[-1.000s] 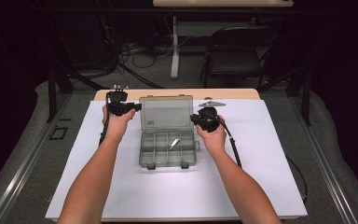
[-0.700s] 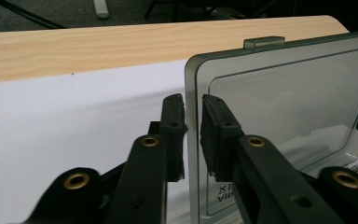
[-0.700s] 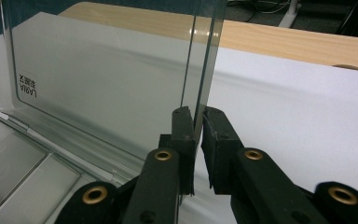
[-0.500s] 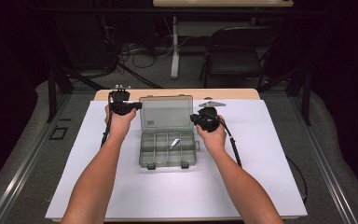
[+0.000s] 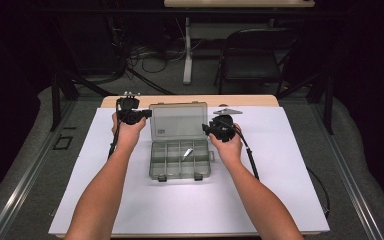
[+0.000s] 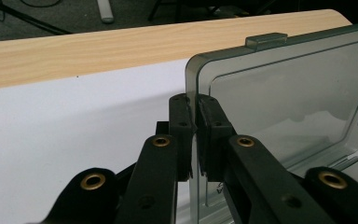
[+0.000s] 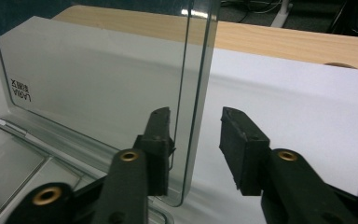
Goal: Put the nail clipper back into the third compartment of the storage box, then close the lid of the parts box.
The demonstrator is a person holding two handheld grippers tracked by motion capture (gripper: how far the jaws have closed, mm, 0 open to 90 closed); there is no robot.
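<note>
A clear grey plastic organizer box lies open on the white sheet, its lid standing upright at the back. A small shiny piece lies in one compartment. My left gripper is shut on the lid's left edge, with both pads pressed against the plastic. My right gripper is at the lid's right edge. Its jaws have just been opening and the edge stands between them. The left pad is close to the lid and the right pad is well clear of it.
A white sheet covers the wooden table, whose bare strip runs along the far edge. The right gripper's cable trails toward the front right. Beyond the table are a dark chair, a table leg and floor cables.
</note>
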